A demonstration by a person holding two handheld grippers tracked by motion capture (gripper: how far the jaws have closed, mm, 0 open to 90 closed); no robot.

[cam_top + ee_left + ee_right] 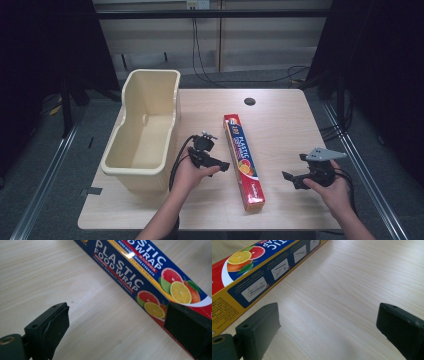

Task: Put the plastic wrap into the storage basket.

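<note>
Forearms come in from the bottom edge of the high view, one on each side of the plastic food wrap box (243, 161), and both of your hands sit low over the wooden table (285, 120).

Your left hand (189, 172) is curled around the left gripper (224, 166), wrist angled so the tool points to the right, toward the box's long side. Its black cable loops back past your wrist. In the left gripper view the jaws stand spread wide with bare table between them; the box (147, 277) runs diagonally beyond the tips, and the right-hand jaw overlaps its lower edge in that picture. Whether it touches the box you cannot tell from here.

Your right hand (334, 191) holds the right gripper (288, 177) from behind, the grey three-cornered plate on top, the tool aimed left at the box from the other side. Its jaws are also spread apart and hold nothing; in the right gripper view only table grain lies between them, with the box (249, 282) off to the upper left, near the left-hand jaw.

The box itself lies flat in the middle of the table, slanted, label up. A cream plastic bin (142, 165) stands at the table's left side, just beside your left hand.
</note>
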